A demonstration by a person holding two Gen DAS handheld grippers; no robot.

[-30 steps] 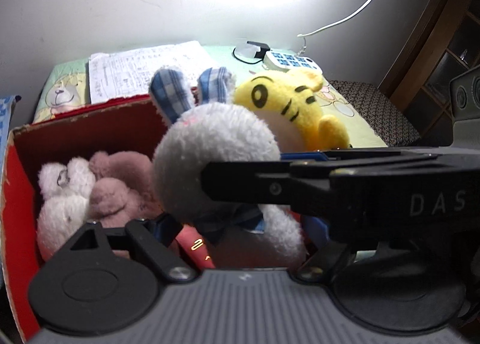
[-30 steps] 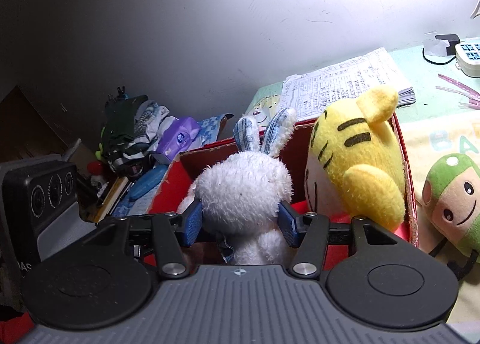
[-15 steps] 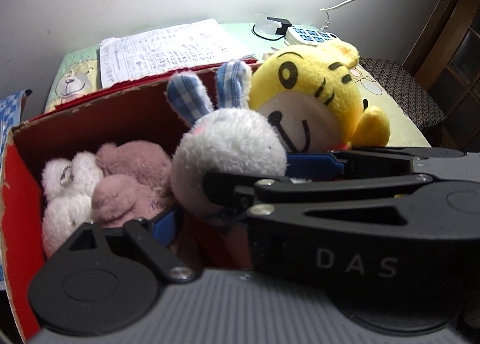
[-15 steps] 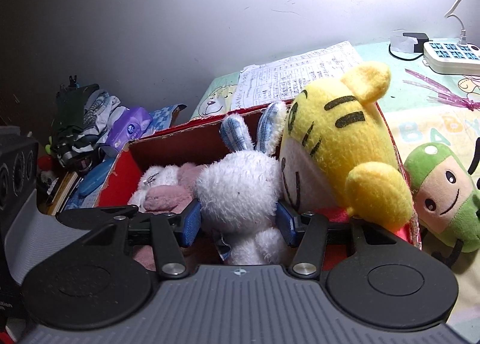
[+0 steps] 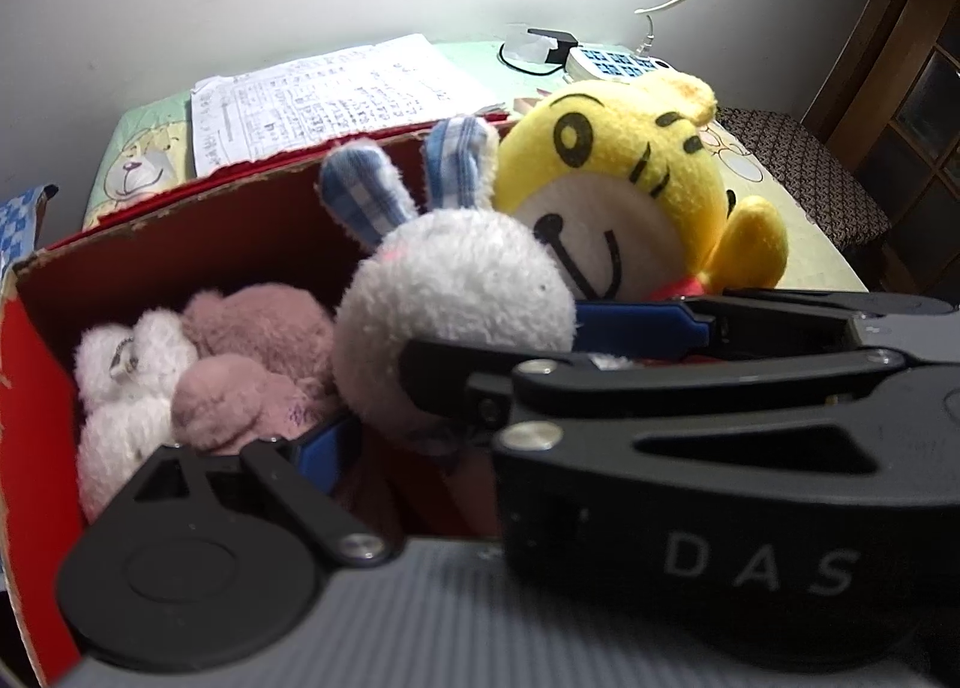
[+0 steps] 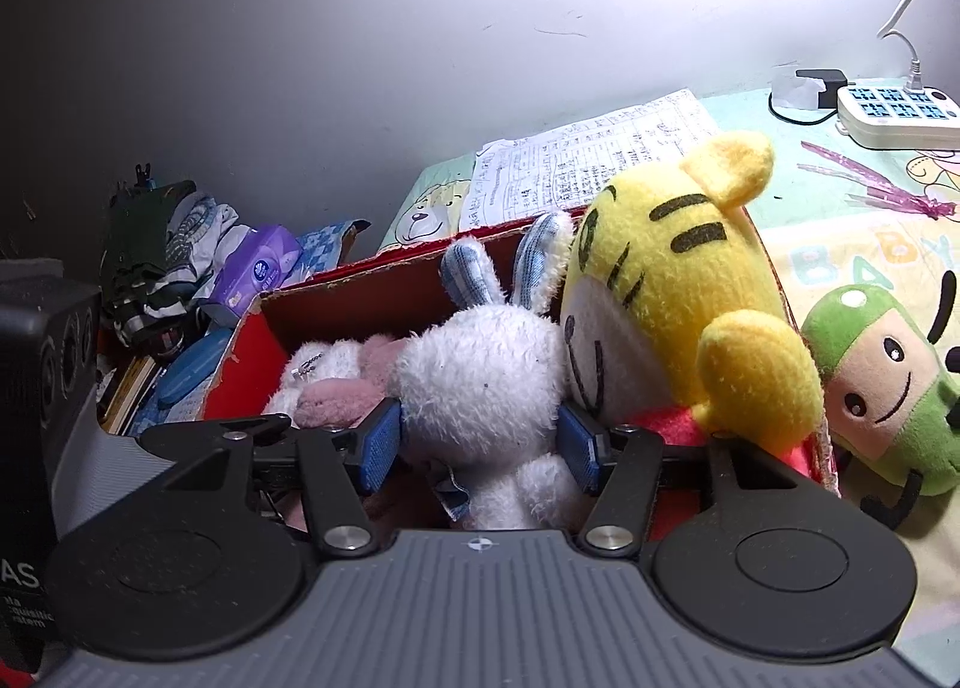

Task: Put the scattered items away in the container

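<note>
Lowered since a second ago, our white plush rabbit with blue checked ears [image 6: 480, 388] now sits deep in the red cardboard box [image 6: 240, 364].
Our right gripper [image 6: 480, 442] pinches it; we cannot tell the left gripper's [image 5: 336, 448] state. Inside lie a pink plush [image 5: 258, 364], a white plush [image 5: 126, 388] and, at the right end, a yellow tiger plush [image 6: 678, 292]. A green doll [image 6: 882, 388] lies outside the box's right wall.
</note>
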